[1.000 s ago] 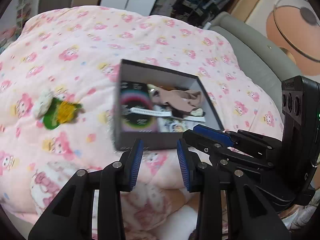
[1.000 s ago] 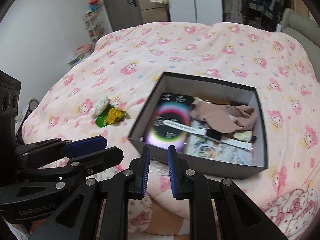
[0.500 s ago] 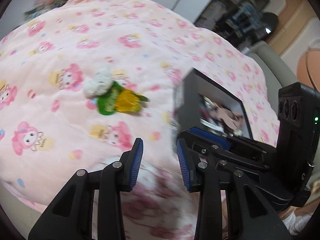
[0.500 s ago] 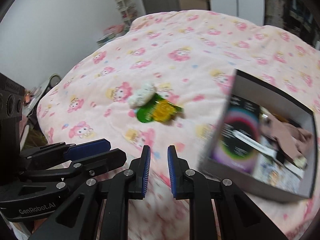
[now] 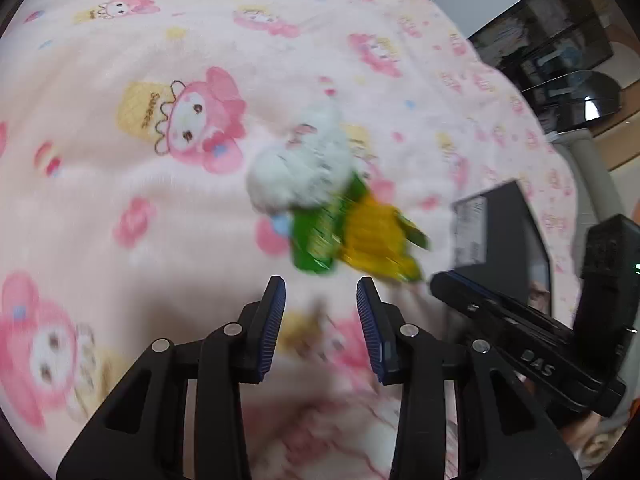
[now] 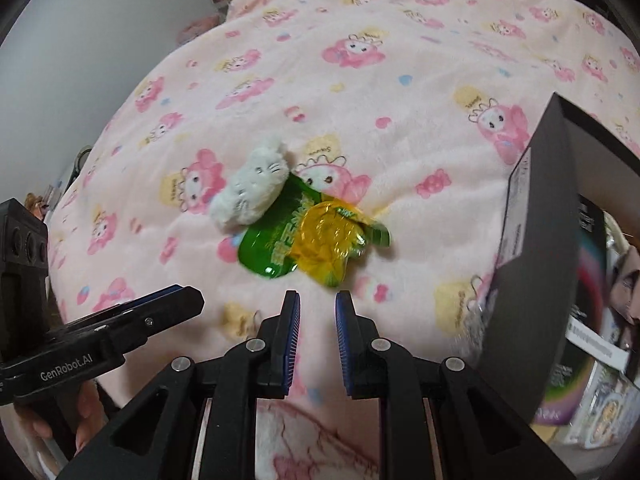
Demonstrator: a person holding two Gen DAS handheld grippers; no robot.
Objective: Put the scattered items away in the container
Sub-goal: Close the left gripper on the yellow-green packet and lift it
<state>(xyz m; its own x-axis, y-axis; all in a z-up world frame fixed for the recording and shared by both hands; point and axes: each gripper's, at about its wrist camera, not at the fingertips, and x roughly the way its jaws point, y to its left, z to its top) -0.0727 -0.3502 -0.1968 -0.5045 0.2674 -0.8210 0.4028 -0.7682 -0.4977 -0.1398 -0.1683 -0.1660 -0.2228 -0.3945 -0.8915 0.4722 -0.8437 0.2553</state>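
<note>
Right wrist view: right gripper (image 6: 317, 300) hangs with fingers parted and empty, as does the left gripper (image 5: 320, 286). Just beyond on the pink blanket (image 6: 400, 92) lie a green packet (image 6: 272, 246), yellow packet (image 6: 328, 242) and white plush (image 6: 252, 188); the black box (image 6: 536, 248) sits rightward.

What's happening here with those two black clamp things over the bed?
A person is tidying loose items into the dark box, a gripper in each hand. The left gripper and right gripper are both open and empty, pointed at a white plush toy lying partly on a green and yellow snack packet on the pink blanket. Neither item is grasped yet.
</note>
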